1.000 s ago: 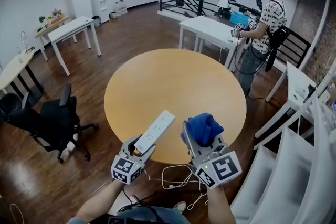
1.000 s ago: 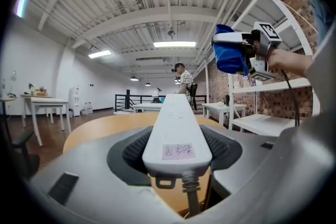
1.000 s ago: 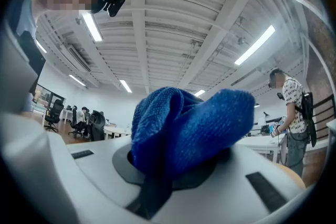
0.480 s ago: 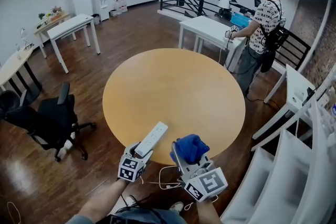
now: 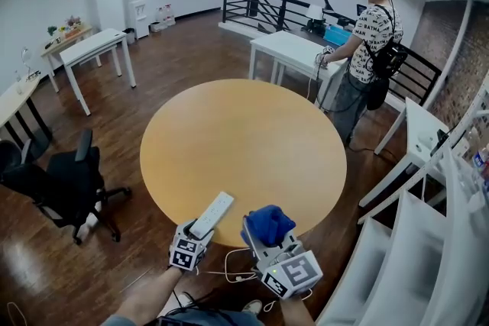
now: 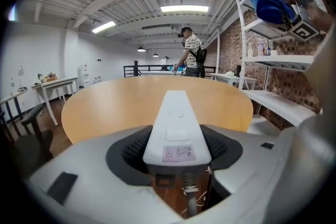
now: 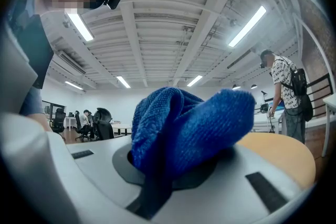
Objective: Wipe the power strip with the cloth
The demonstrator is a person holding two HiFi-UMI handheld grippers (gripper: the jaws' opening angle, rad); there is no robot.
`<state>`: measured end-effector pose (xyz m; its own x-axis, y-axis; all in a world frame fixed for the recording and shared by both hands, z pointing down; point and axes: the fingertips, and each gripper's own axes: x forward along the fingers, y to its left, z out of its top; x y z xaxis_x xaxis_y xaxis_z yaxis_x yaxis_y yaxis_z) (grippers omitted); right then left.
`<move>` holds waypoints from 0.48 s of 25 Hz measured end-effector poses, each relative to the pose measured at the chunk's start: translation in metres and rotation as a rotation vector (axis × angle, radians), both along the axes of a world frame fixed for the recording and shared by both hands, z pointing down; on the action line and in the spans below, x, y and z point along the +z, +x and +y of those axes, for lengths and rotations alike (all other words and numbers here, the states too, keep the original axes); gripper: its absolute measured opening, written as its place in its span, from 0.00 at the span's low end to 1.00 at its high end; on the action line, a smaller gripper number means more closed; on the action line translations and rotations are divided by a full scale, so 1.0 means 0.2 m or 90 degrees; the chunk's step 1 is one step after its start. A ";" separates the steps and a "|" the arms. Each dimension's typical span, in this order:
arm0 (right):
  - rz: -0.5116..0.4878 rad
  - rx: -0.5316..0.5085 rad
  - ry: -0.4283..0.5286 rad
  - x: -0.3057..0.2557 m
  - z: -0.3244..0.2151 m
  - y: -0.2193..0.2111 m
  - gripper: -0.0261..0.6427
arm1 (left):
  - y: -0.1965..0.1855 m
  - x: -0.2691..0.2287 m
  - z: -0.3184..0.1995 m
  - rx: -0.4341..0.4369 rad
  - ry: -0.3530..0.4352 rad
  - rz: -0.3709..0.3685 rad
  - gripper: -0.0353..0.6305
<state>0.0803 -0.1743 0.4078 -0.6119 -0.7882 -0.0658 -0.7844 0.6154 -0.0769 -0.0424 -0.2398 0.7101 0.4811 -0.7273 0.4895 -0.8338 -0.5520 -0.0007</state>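
A long white power strip [image 5: 212, 214] [image 6: 176, 119] sticks forward out of my left gripper [image 5: 195, 237], whose jaws are shut on its near end, its far end over the round table's near edge. Its white cord [image 5: 238, 269] trails below toward the floor. My right gripper [image 5: 267, 239] is shut on a bunched blue cloth [image 5: 268, 223] [image 7: 186, 126], held just right of the strip and apart from it. In the left gripper view the cloth [image 6: 269, 0] shows at the upper right, above the strip.
The round wooden table [image 5: 243, 149] lies ahead. A black office chair [image 5: 57, 183] stands at the left. A person [image 5: 359, 50] stands at white desks [image 5: 294, 50] beyond the table. White shelving [image 5: 428, 233] fills the right side. More white tables [image 5: 88, 50] stand at the far left.
Both grippers have drawn back toward me, to the table's near edge, still carrying the strip and the cloth. The person at the far desks has shifted slightly left.
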 end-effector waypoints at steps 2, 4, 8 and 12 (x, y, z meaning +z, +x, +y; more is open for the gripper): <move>0.000 0.001 -0.003 0.01 0.00 0.00 0.13 | 0.02 0.00 0.01 0.009 -0.007 0.004 0.49; 0.000 0.002 -0.008 0.02 -0.01 0.00 0.13 | 0.04 -0.04 0.01 0.015 0.000 0.009 0.49; -0.004 -0.004 -0.011 0.03 -0.02 -0.04 0.13 | 0.02 -0.20 -0.02 0.008 0.048 0.035 0.50; -0.010 -0.013 -0.008 0.03 -0.03 -0.08 0.13 | -0.03 -0.54 -0.05 -0.008 0.128 0.107 0.47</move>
